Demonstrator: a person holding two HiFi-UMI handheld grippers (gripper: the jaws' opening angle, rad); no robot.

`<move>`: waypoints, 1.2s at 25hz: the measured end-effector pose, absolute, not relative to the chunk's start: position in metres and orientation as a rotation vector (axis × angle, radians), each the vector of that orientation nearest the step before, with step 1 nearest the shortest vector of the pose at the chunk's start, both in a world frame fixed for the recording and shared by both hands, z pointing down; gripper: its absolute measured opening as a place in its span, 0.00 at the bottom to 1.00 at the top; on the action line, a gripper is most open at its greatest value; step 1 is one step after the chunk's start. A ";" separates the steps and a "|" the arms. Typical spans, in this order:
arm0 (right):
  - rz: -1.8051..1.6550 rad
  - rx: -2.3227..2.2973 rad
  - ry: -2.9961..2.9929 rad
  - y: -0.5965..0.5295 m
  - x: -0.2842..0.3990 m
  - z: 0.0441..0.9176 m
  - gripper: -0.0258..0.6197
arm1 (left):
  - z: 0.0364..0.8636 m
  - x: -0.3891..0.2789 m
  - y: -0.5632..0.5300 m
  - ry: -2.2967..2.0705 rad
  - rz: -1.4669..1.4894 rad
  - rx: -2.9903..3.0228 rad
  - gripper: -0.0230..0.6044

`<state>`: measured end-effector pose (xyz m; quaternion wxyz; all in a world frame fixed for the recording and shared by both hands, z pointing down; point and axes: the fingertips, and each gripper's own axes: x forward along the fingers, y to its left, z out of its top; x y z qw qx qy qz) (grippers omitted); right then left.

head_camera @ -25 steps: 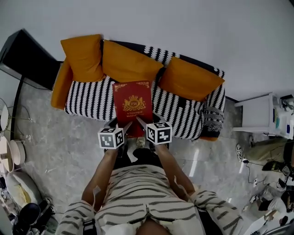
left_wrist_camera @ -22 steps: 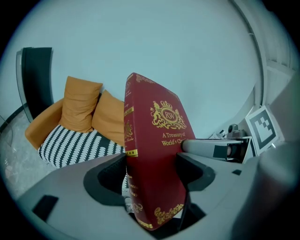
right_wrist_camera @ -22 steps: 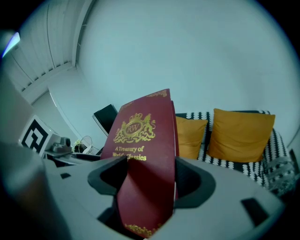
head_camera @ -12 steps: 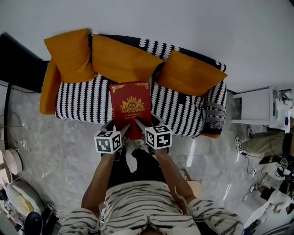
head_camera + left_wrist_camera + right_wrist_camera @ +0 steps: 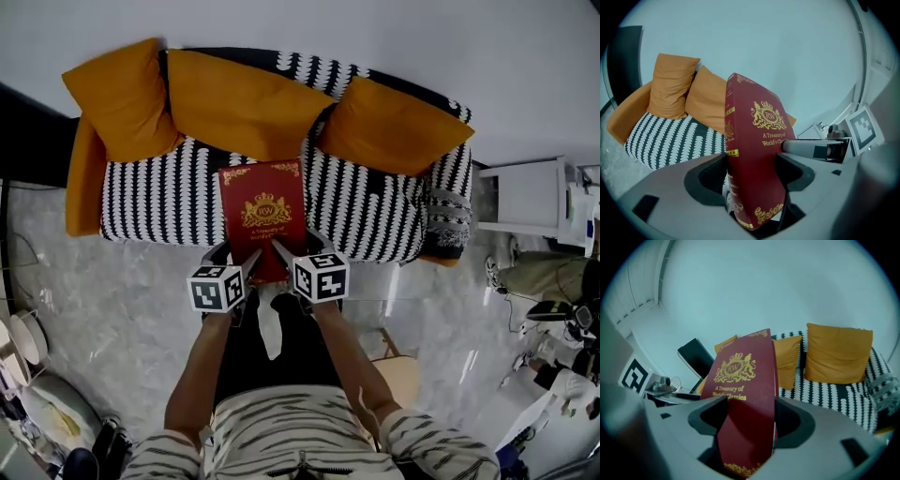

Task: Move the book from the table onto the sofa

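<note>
A thick dark red book (image 5: 263,215) with a gold crest is held between both grippers over the seat of the black-and-white striped sofa (image 5: 159,202). My left gripper (image 5: 246,265) is shut on the book's near left corner, by the spine (image 5: 733,154). My right gripper (image 5: 282,253) is shut on the near right corner, and its view shows the book's cover (image 5: 743,399) pinched between the pads. The book points away from me, its far end near the middle orange cushion (image 5: 246,105).
Three orange cushions lean on the sofa back, one at the left (image 5: 117,98) and one at the right (image 5: 392,129). A dark cabinet (image 5: 28,131) stands left of the sofa, a white side table (image 5: 525,199) to its right. Marble floor (image 5: 122,309) lies below me.
Both grippers have sunk with the book toward the sofa seat. The sofa looks larger and nearer in the head view than a second ago.
</note>
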<state>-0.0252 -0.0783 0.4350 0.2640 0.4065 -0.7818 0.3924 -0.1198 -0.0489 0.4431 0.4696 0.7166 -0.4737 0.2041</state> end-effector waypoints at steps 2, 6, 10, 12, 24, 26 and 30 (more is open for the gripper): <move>1.074 1.107 -2.104 -0.079 -0.025 0.443 0.53 | 0.450 -0.120 -0.051 -1.153 0.509 1.762 0.57; 1.078 1.123 -2.089 -0.083 -0.026 0.457 0.53 | 0.466 -0.122 -0.055 -1.147 0.506 1.756 0.57; 1.089 1.116 -2.082 -0.089 -0.024 0.475 0.53 | 0.483 -0.120 -0.060 -1.145 0.496 1.743 0.57; 1.103 1.119 -2.077 -0.093 -0.023 0.486 0.53 | 0.493 -0.119 -0.064 -1.139 0.503 1.740 0.57; 1.186 1.102 -2.018 -0.099 -0.024 0.565 0.53 | 0.567 -0.121 -0.072 -1.123 0.574 1.689 0.57; 1.196 1.108 -2.002 -0.096 -0.025 0.577 0.53 | 0.580 -0.122 -0.070 -1.106 0.582 1.685 0.57; 1.210 1.122 -1.983 -0.093 -0.024 0.598 0.53 | 0.601 -0.122 -0.068 -1.078 0.594 1.679 0.57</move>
